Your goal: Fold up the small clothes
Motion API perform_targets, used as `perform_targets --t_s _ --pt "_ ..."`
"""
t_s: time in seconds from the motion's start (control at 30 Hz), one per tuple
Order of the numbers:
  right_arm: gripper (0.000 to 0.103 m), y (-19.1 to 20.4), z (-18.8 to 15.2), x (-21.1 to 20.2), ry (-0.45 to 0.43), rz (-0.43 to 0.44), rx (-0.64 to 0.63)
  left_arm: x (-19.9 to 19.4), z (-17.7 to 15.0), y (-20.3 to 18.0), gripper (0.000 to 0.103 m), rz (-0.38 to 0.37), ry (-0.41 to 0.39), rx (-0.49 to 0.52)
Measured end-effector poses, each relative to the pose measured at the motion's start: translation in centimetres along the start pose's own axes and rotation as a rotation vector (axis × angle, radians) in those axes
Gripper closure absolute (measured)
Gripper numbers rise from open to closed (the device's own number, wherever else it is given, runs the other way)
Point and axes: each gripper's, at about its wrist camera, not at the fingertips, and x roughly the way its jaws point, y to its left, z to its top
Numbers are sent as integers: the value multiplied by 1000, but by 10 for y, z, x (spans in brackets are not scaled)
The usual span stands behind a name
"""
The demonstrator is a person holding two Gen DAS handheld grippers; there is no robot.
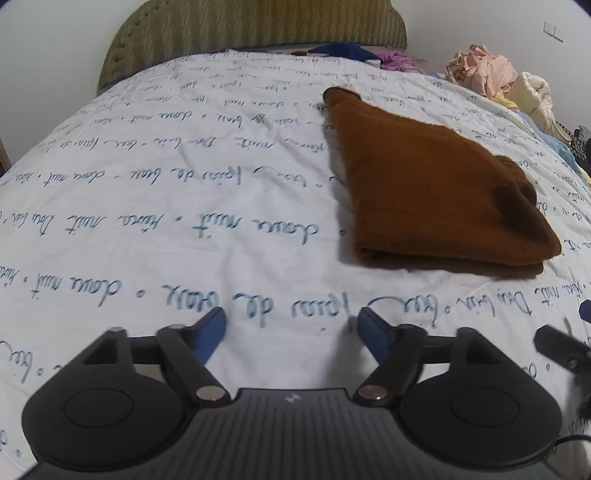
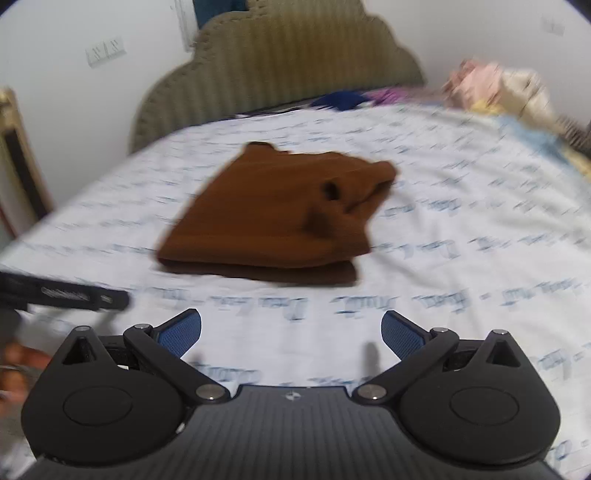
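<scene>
A brown knit garment (image 1: 436,192) lies folded on the white bedspread, ahead and to the right in the left wrist view. In the right wrist view the same garment (image 2: 273,221) lies ahead at the centre, blurred. My left gripper (image 1: 291,332) is open and empty, low over the bedspread, short of the garment's near edge. My right gripper (image 2: 291,332) is open and empty, held back from the garment. Part of the right gripper (image 1: 561,347) shows at the right edge of the left view. Part of the left gripper (image 2: 62,293) shows at the left of the right view.
The bedspread (image 1: 184,229) is white with blue script. A padded olive headboard (image 1: 251,33) stands at the far end. A heap of pink and cream clothes (image 1: 491,77) lies at the far right corner. Blue and purple cloth (image 1: 365,53) lies by the headboard.
</scene>
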Motion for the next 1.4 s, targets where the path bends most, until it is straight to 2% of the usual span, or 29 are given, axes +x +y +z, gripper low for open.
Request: perform_targets --t_s 0.23,0.57,0.87,1.4 --pt "0 -14 -8 20 18 -16 57 8 -3 -13 20 38 -31 17" --pt "0 -10 -14 24 23 -44 25 13 -14 -20 10 74 -98 71" --pt "0 -5 -11 29 16 -71 -8 16 -18 -20 0 84 -121 61" --pt "0 -11 -10 42 19 -93 -17 16 -21 -23 0 68 -152 66"
